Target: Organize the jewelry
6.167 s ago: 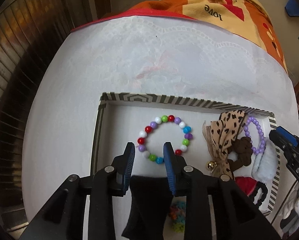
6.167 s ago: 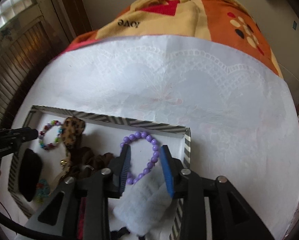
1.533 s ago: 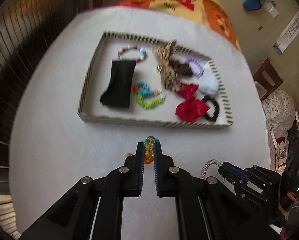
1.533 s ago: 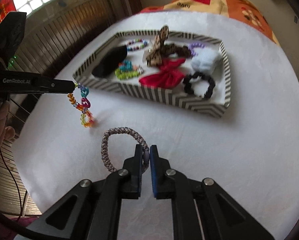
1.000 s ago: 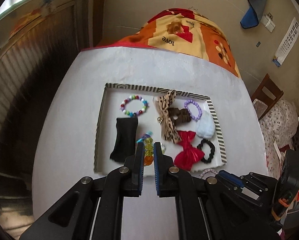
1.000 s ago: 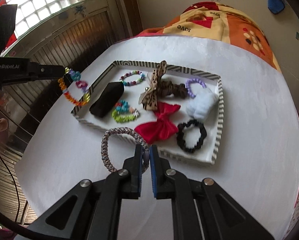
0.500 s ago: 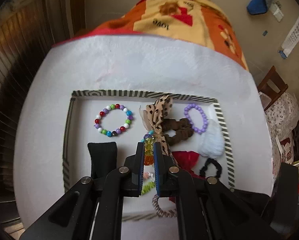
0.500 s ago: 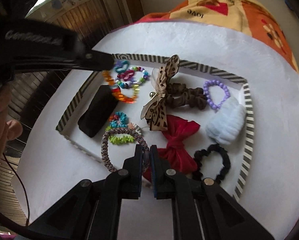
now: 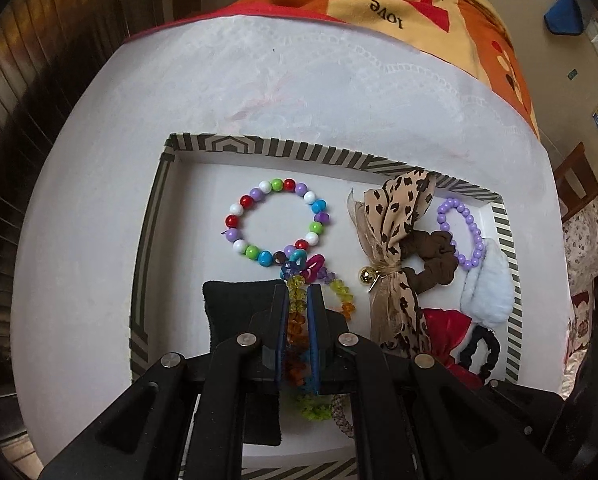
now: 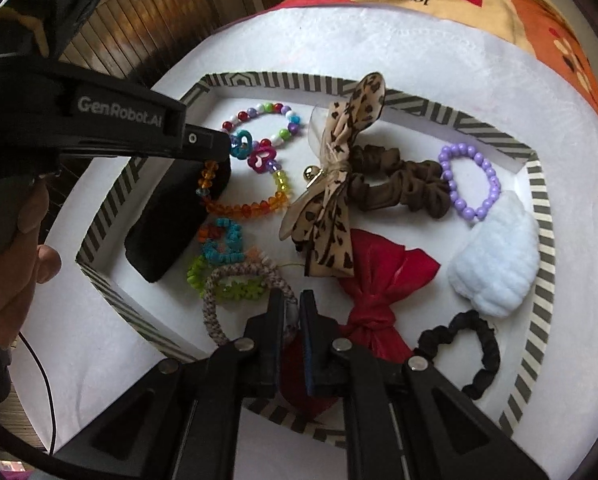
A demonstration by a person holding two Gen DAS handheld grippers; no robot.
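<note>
A striped tray (image 9: 151,216) (image 10: 535,184) sits on the white table. My left gripper (image 9: 297,292) (image 10: 223,146) is shut on a crystal bead bracelet (image 9: 297,300) (image 10: 243,206) with teal and pink links, held low over the tray's middle beside a black pouch (image 9: 235,312) (image 10: 167,220). My right gripper (image 10: 291,300) is shut on a braided grey hair tie (image 10: 235,276), which hangs over the tray's near edge above a green and teal bead string (image 10: 219,256). A multicoloured bead bracelet (image 9: 275,220) (image 10: 267,120) lies at the tray's back.
The tray also holds a leopard bow (image 10: 339,184), brown scrunchie (image 10: 399,184), purple bead bracelet (image 10: 469,180), white fluffy scrunchie (image 10: 495,264), red bow (image 10: 379,288) and black scrunchie (image 10: 471,352). An orange patterned blanket (image 9: 439,8) lies beyond the table. A wooden slatted wall is at the left.
Both grippers have moved forward and down over the tray. The crystal bracelet now hangs just above the tray floor, and the braided tie has come over the tray's near edge.
</note>
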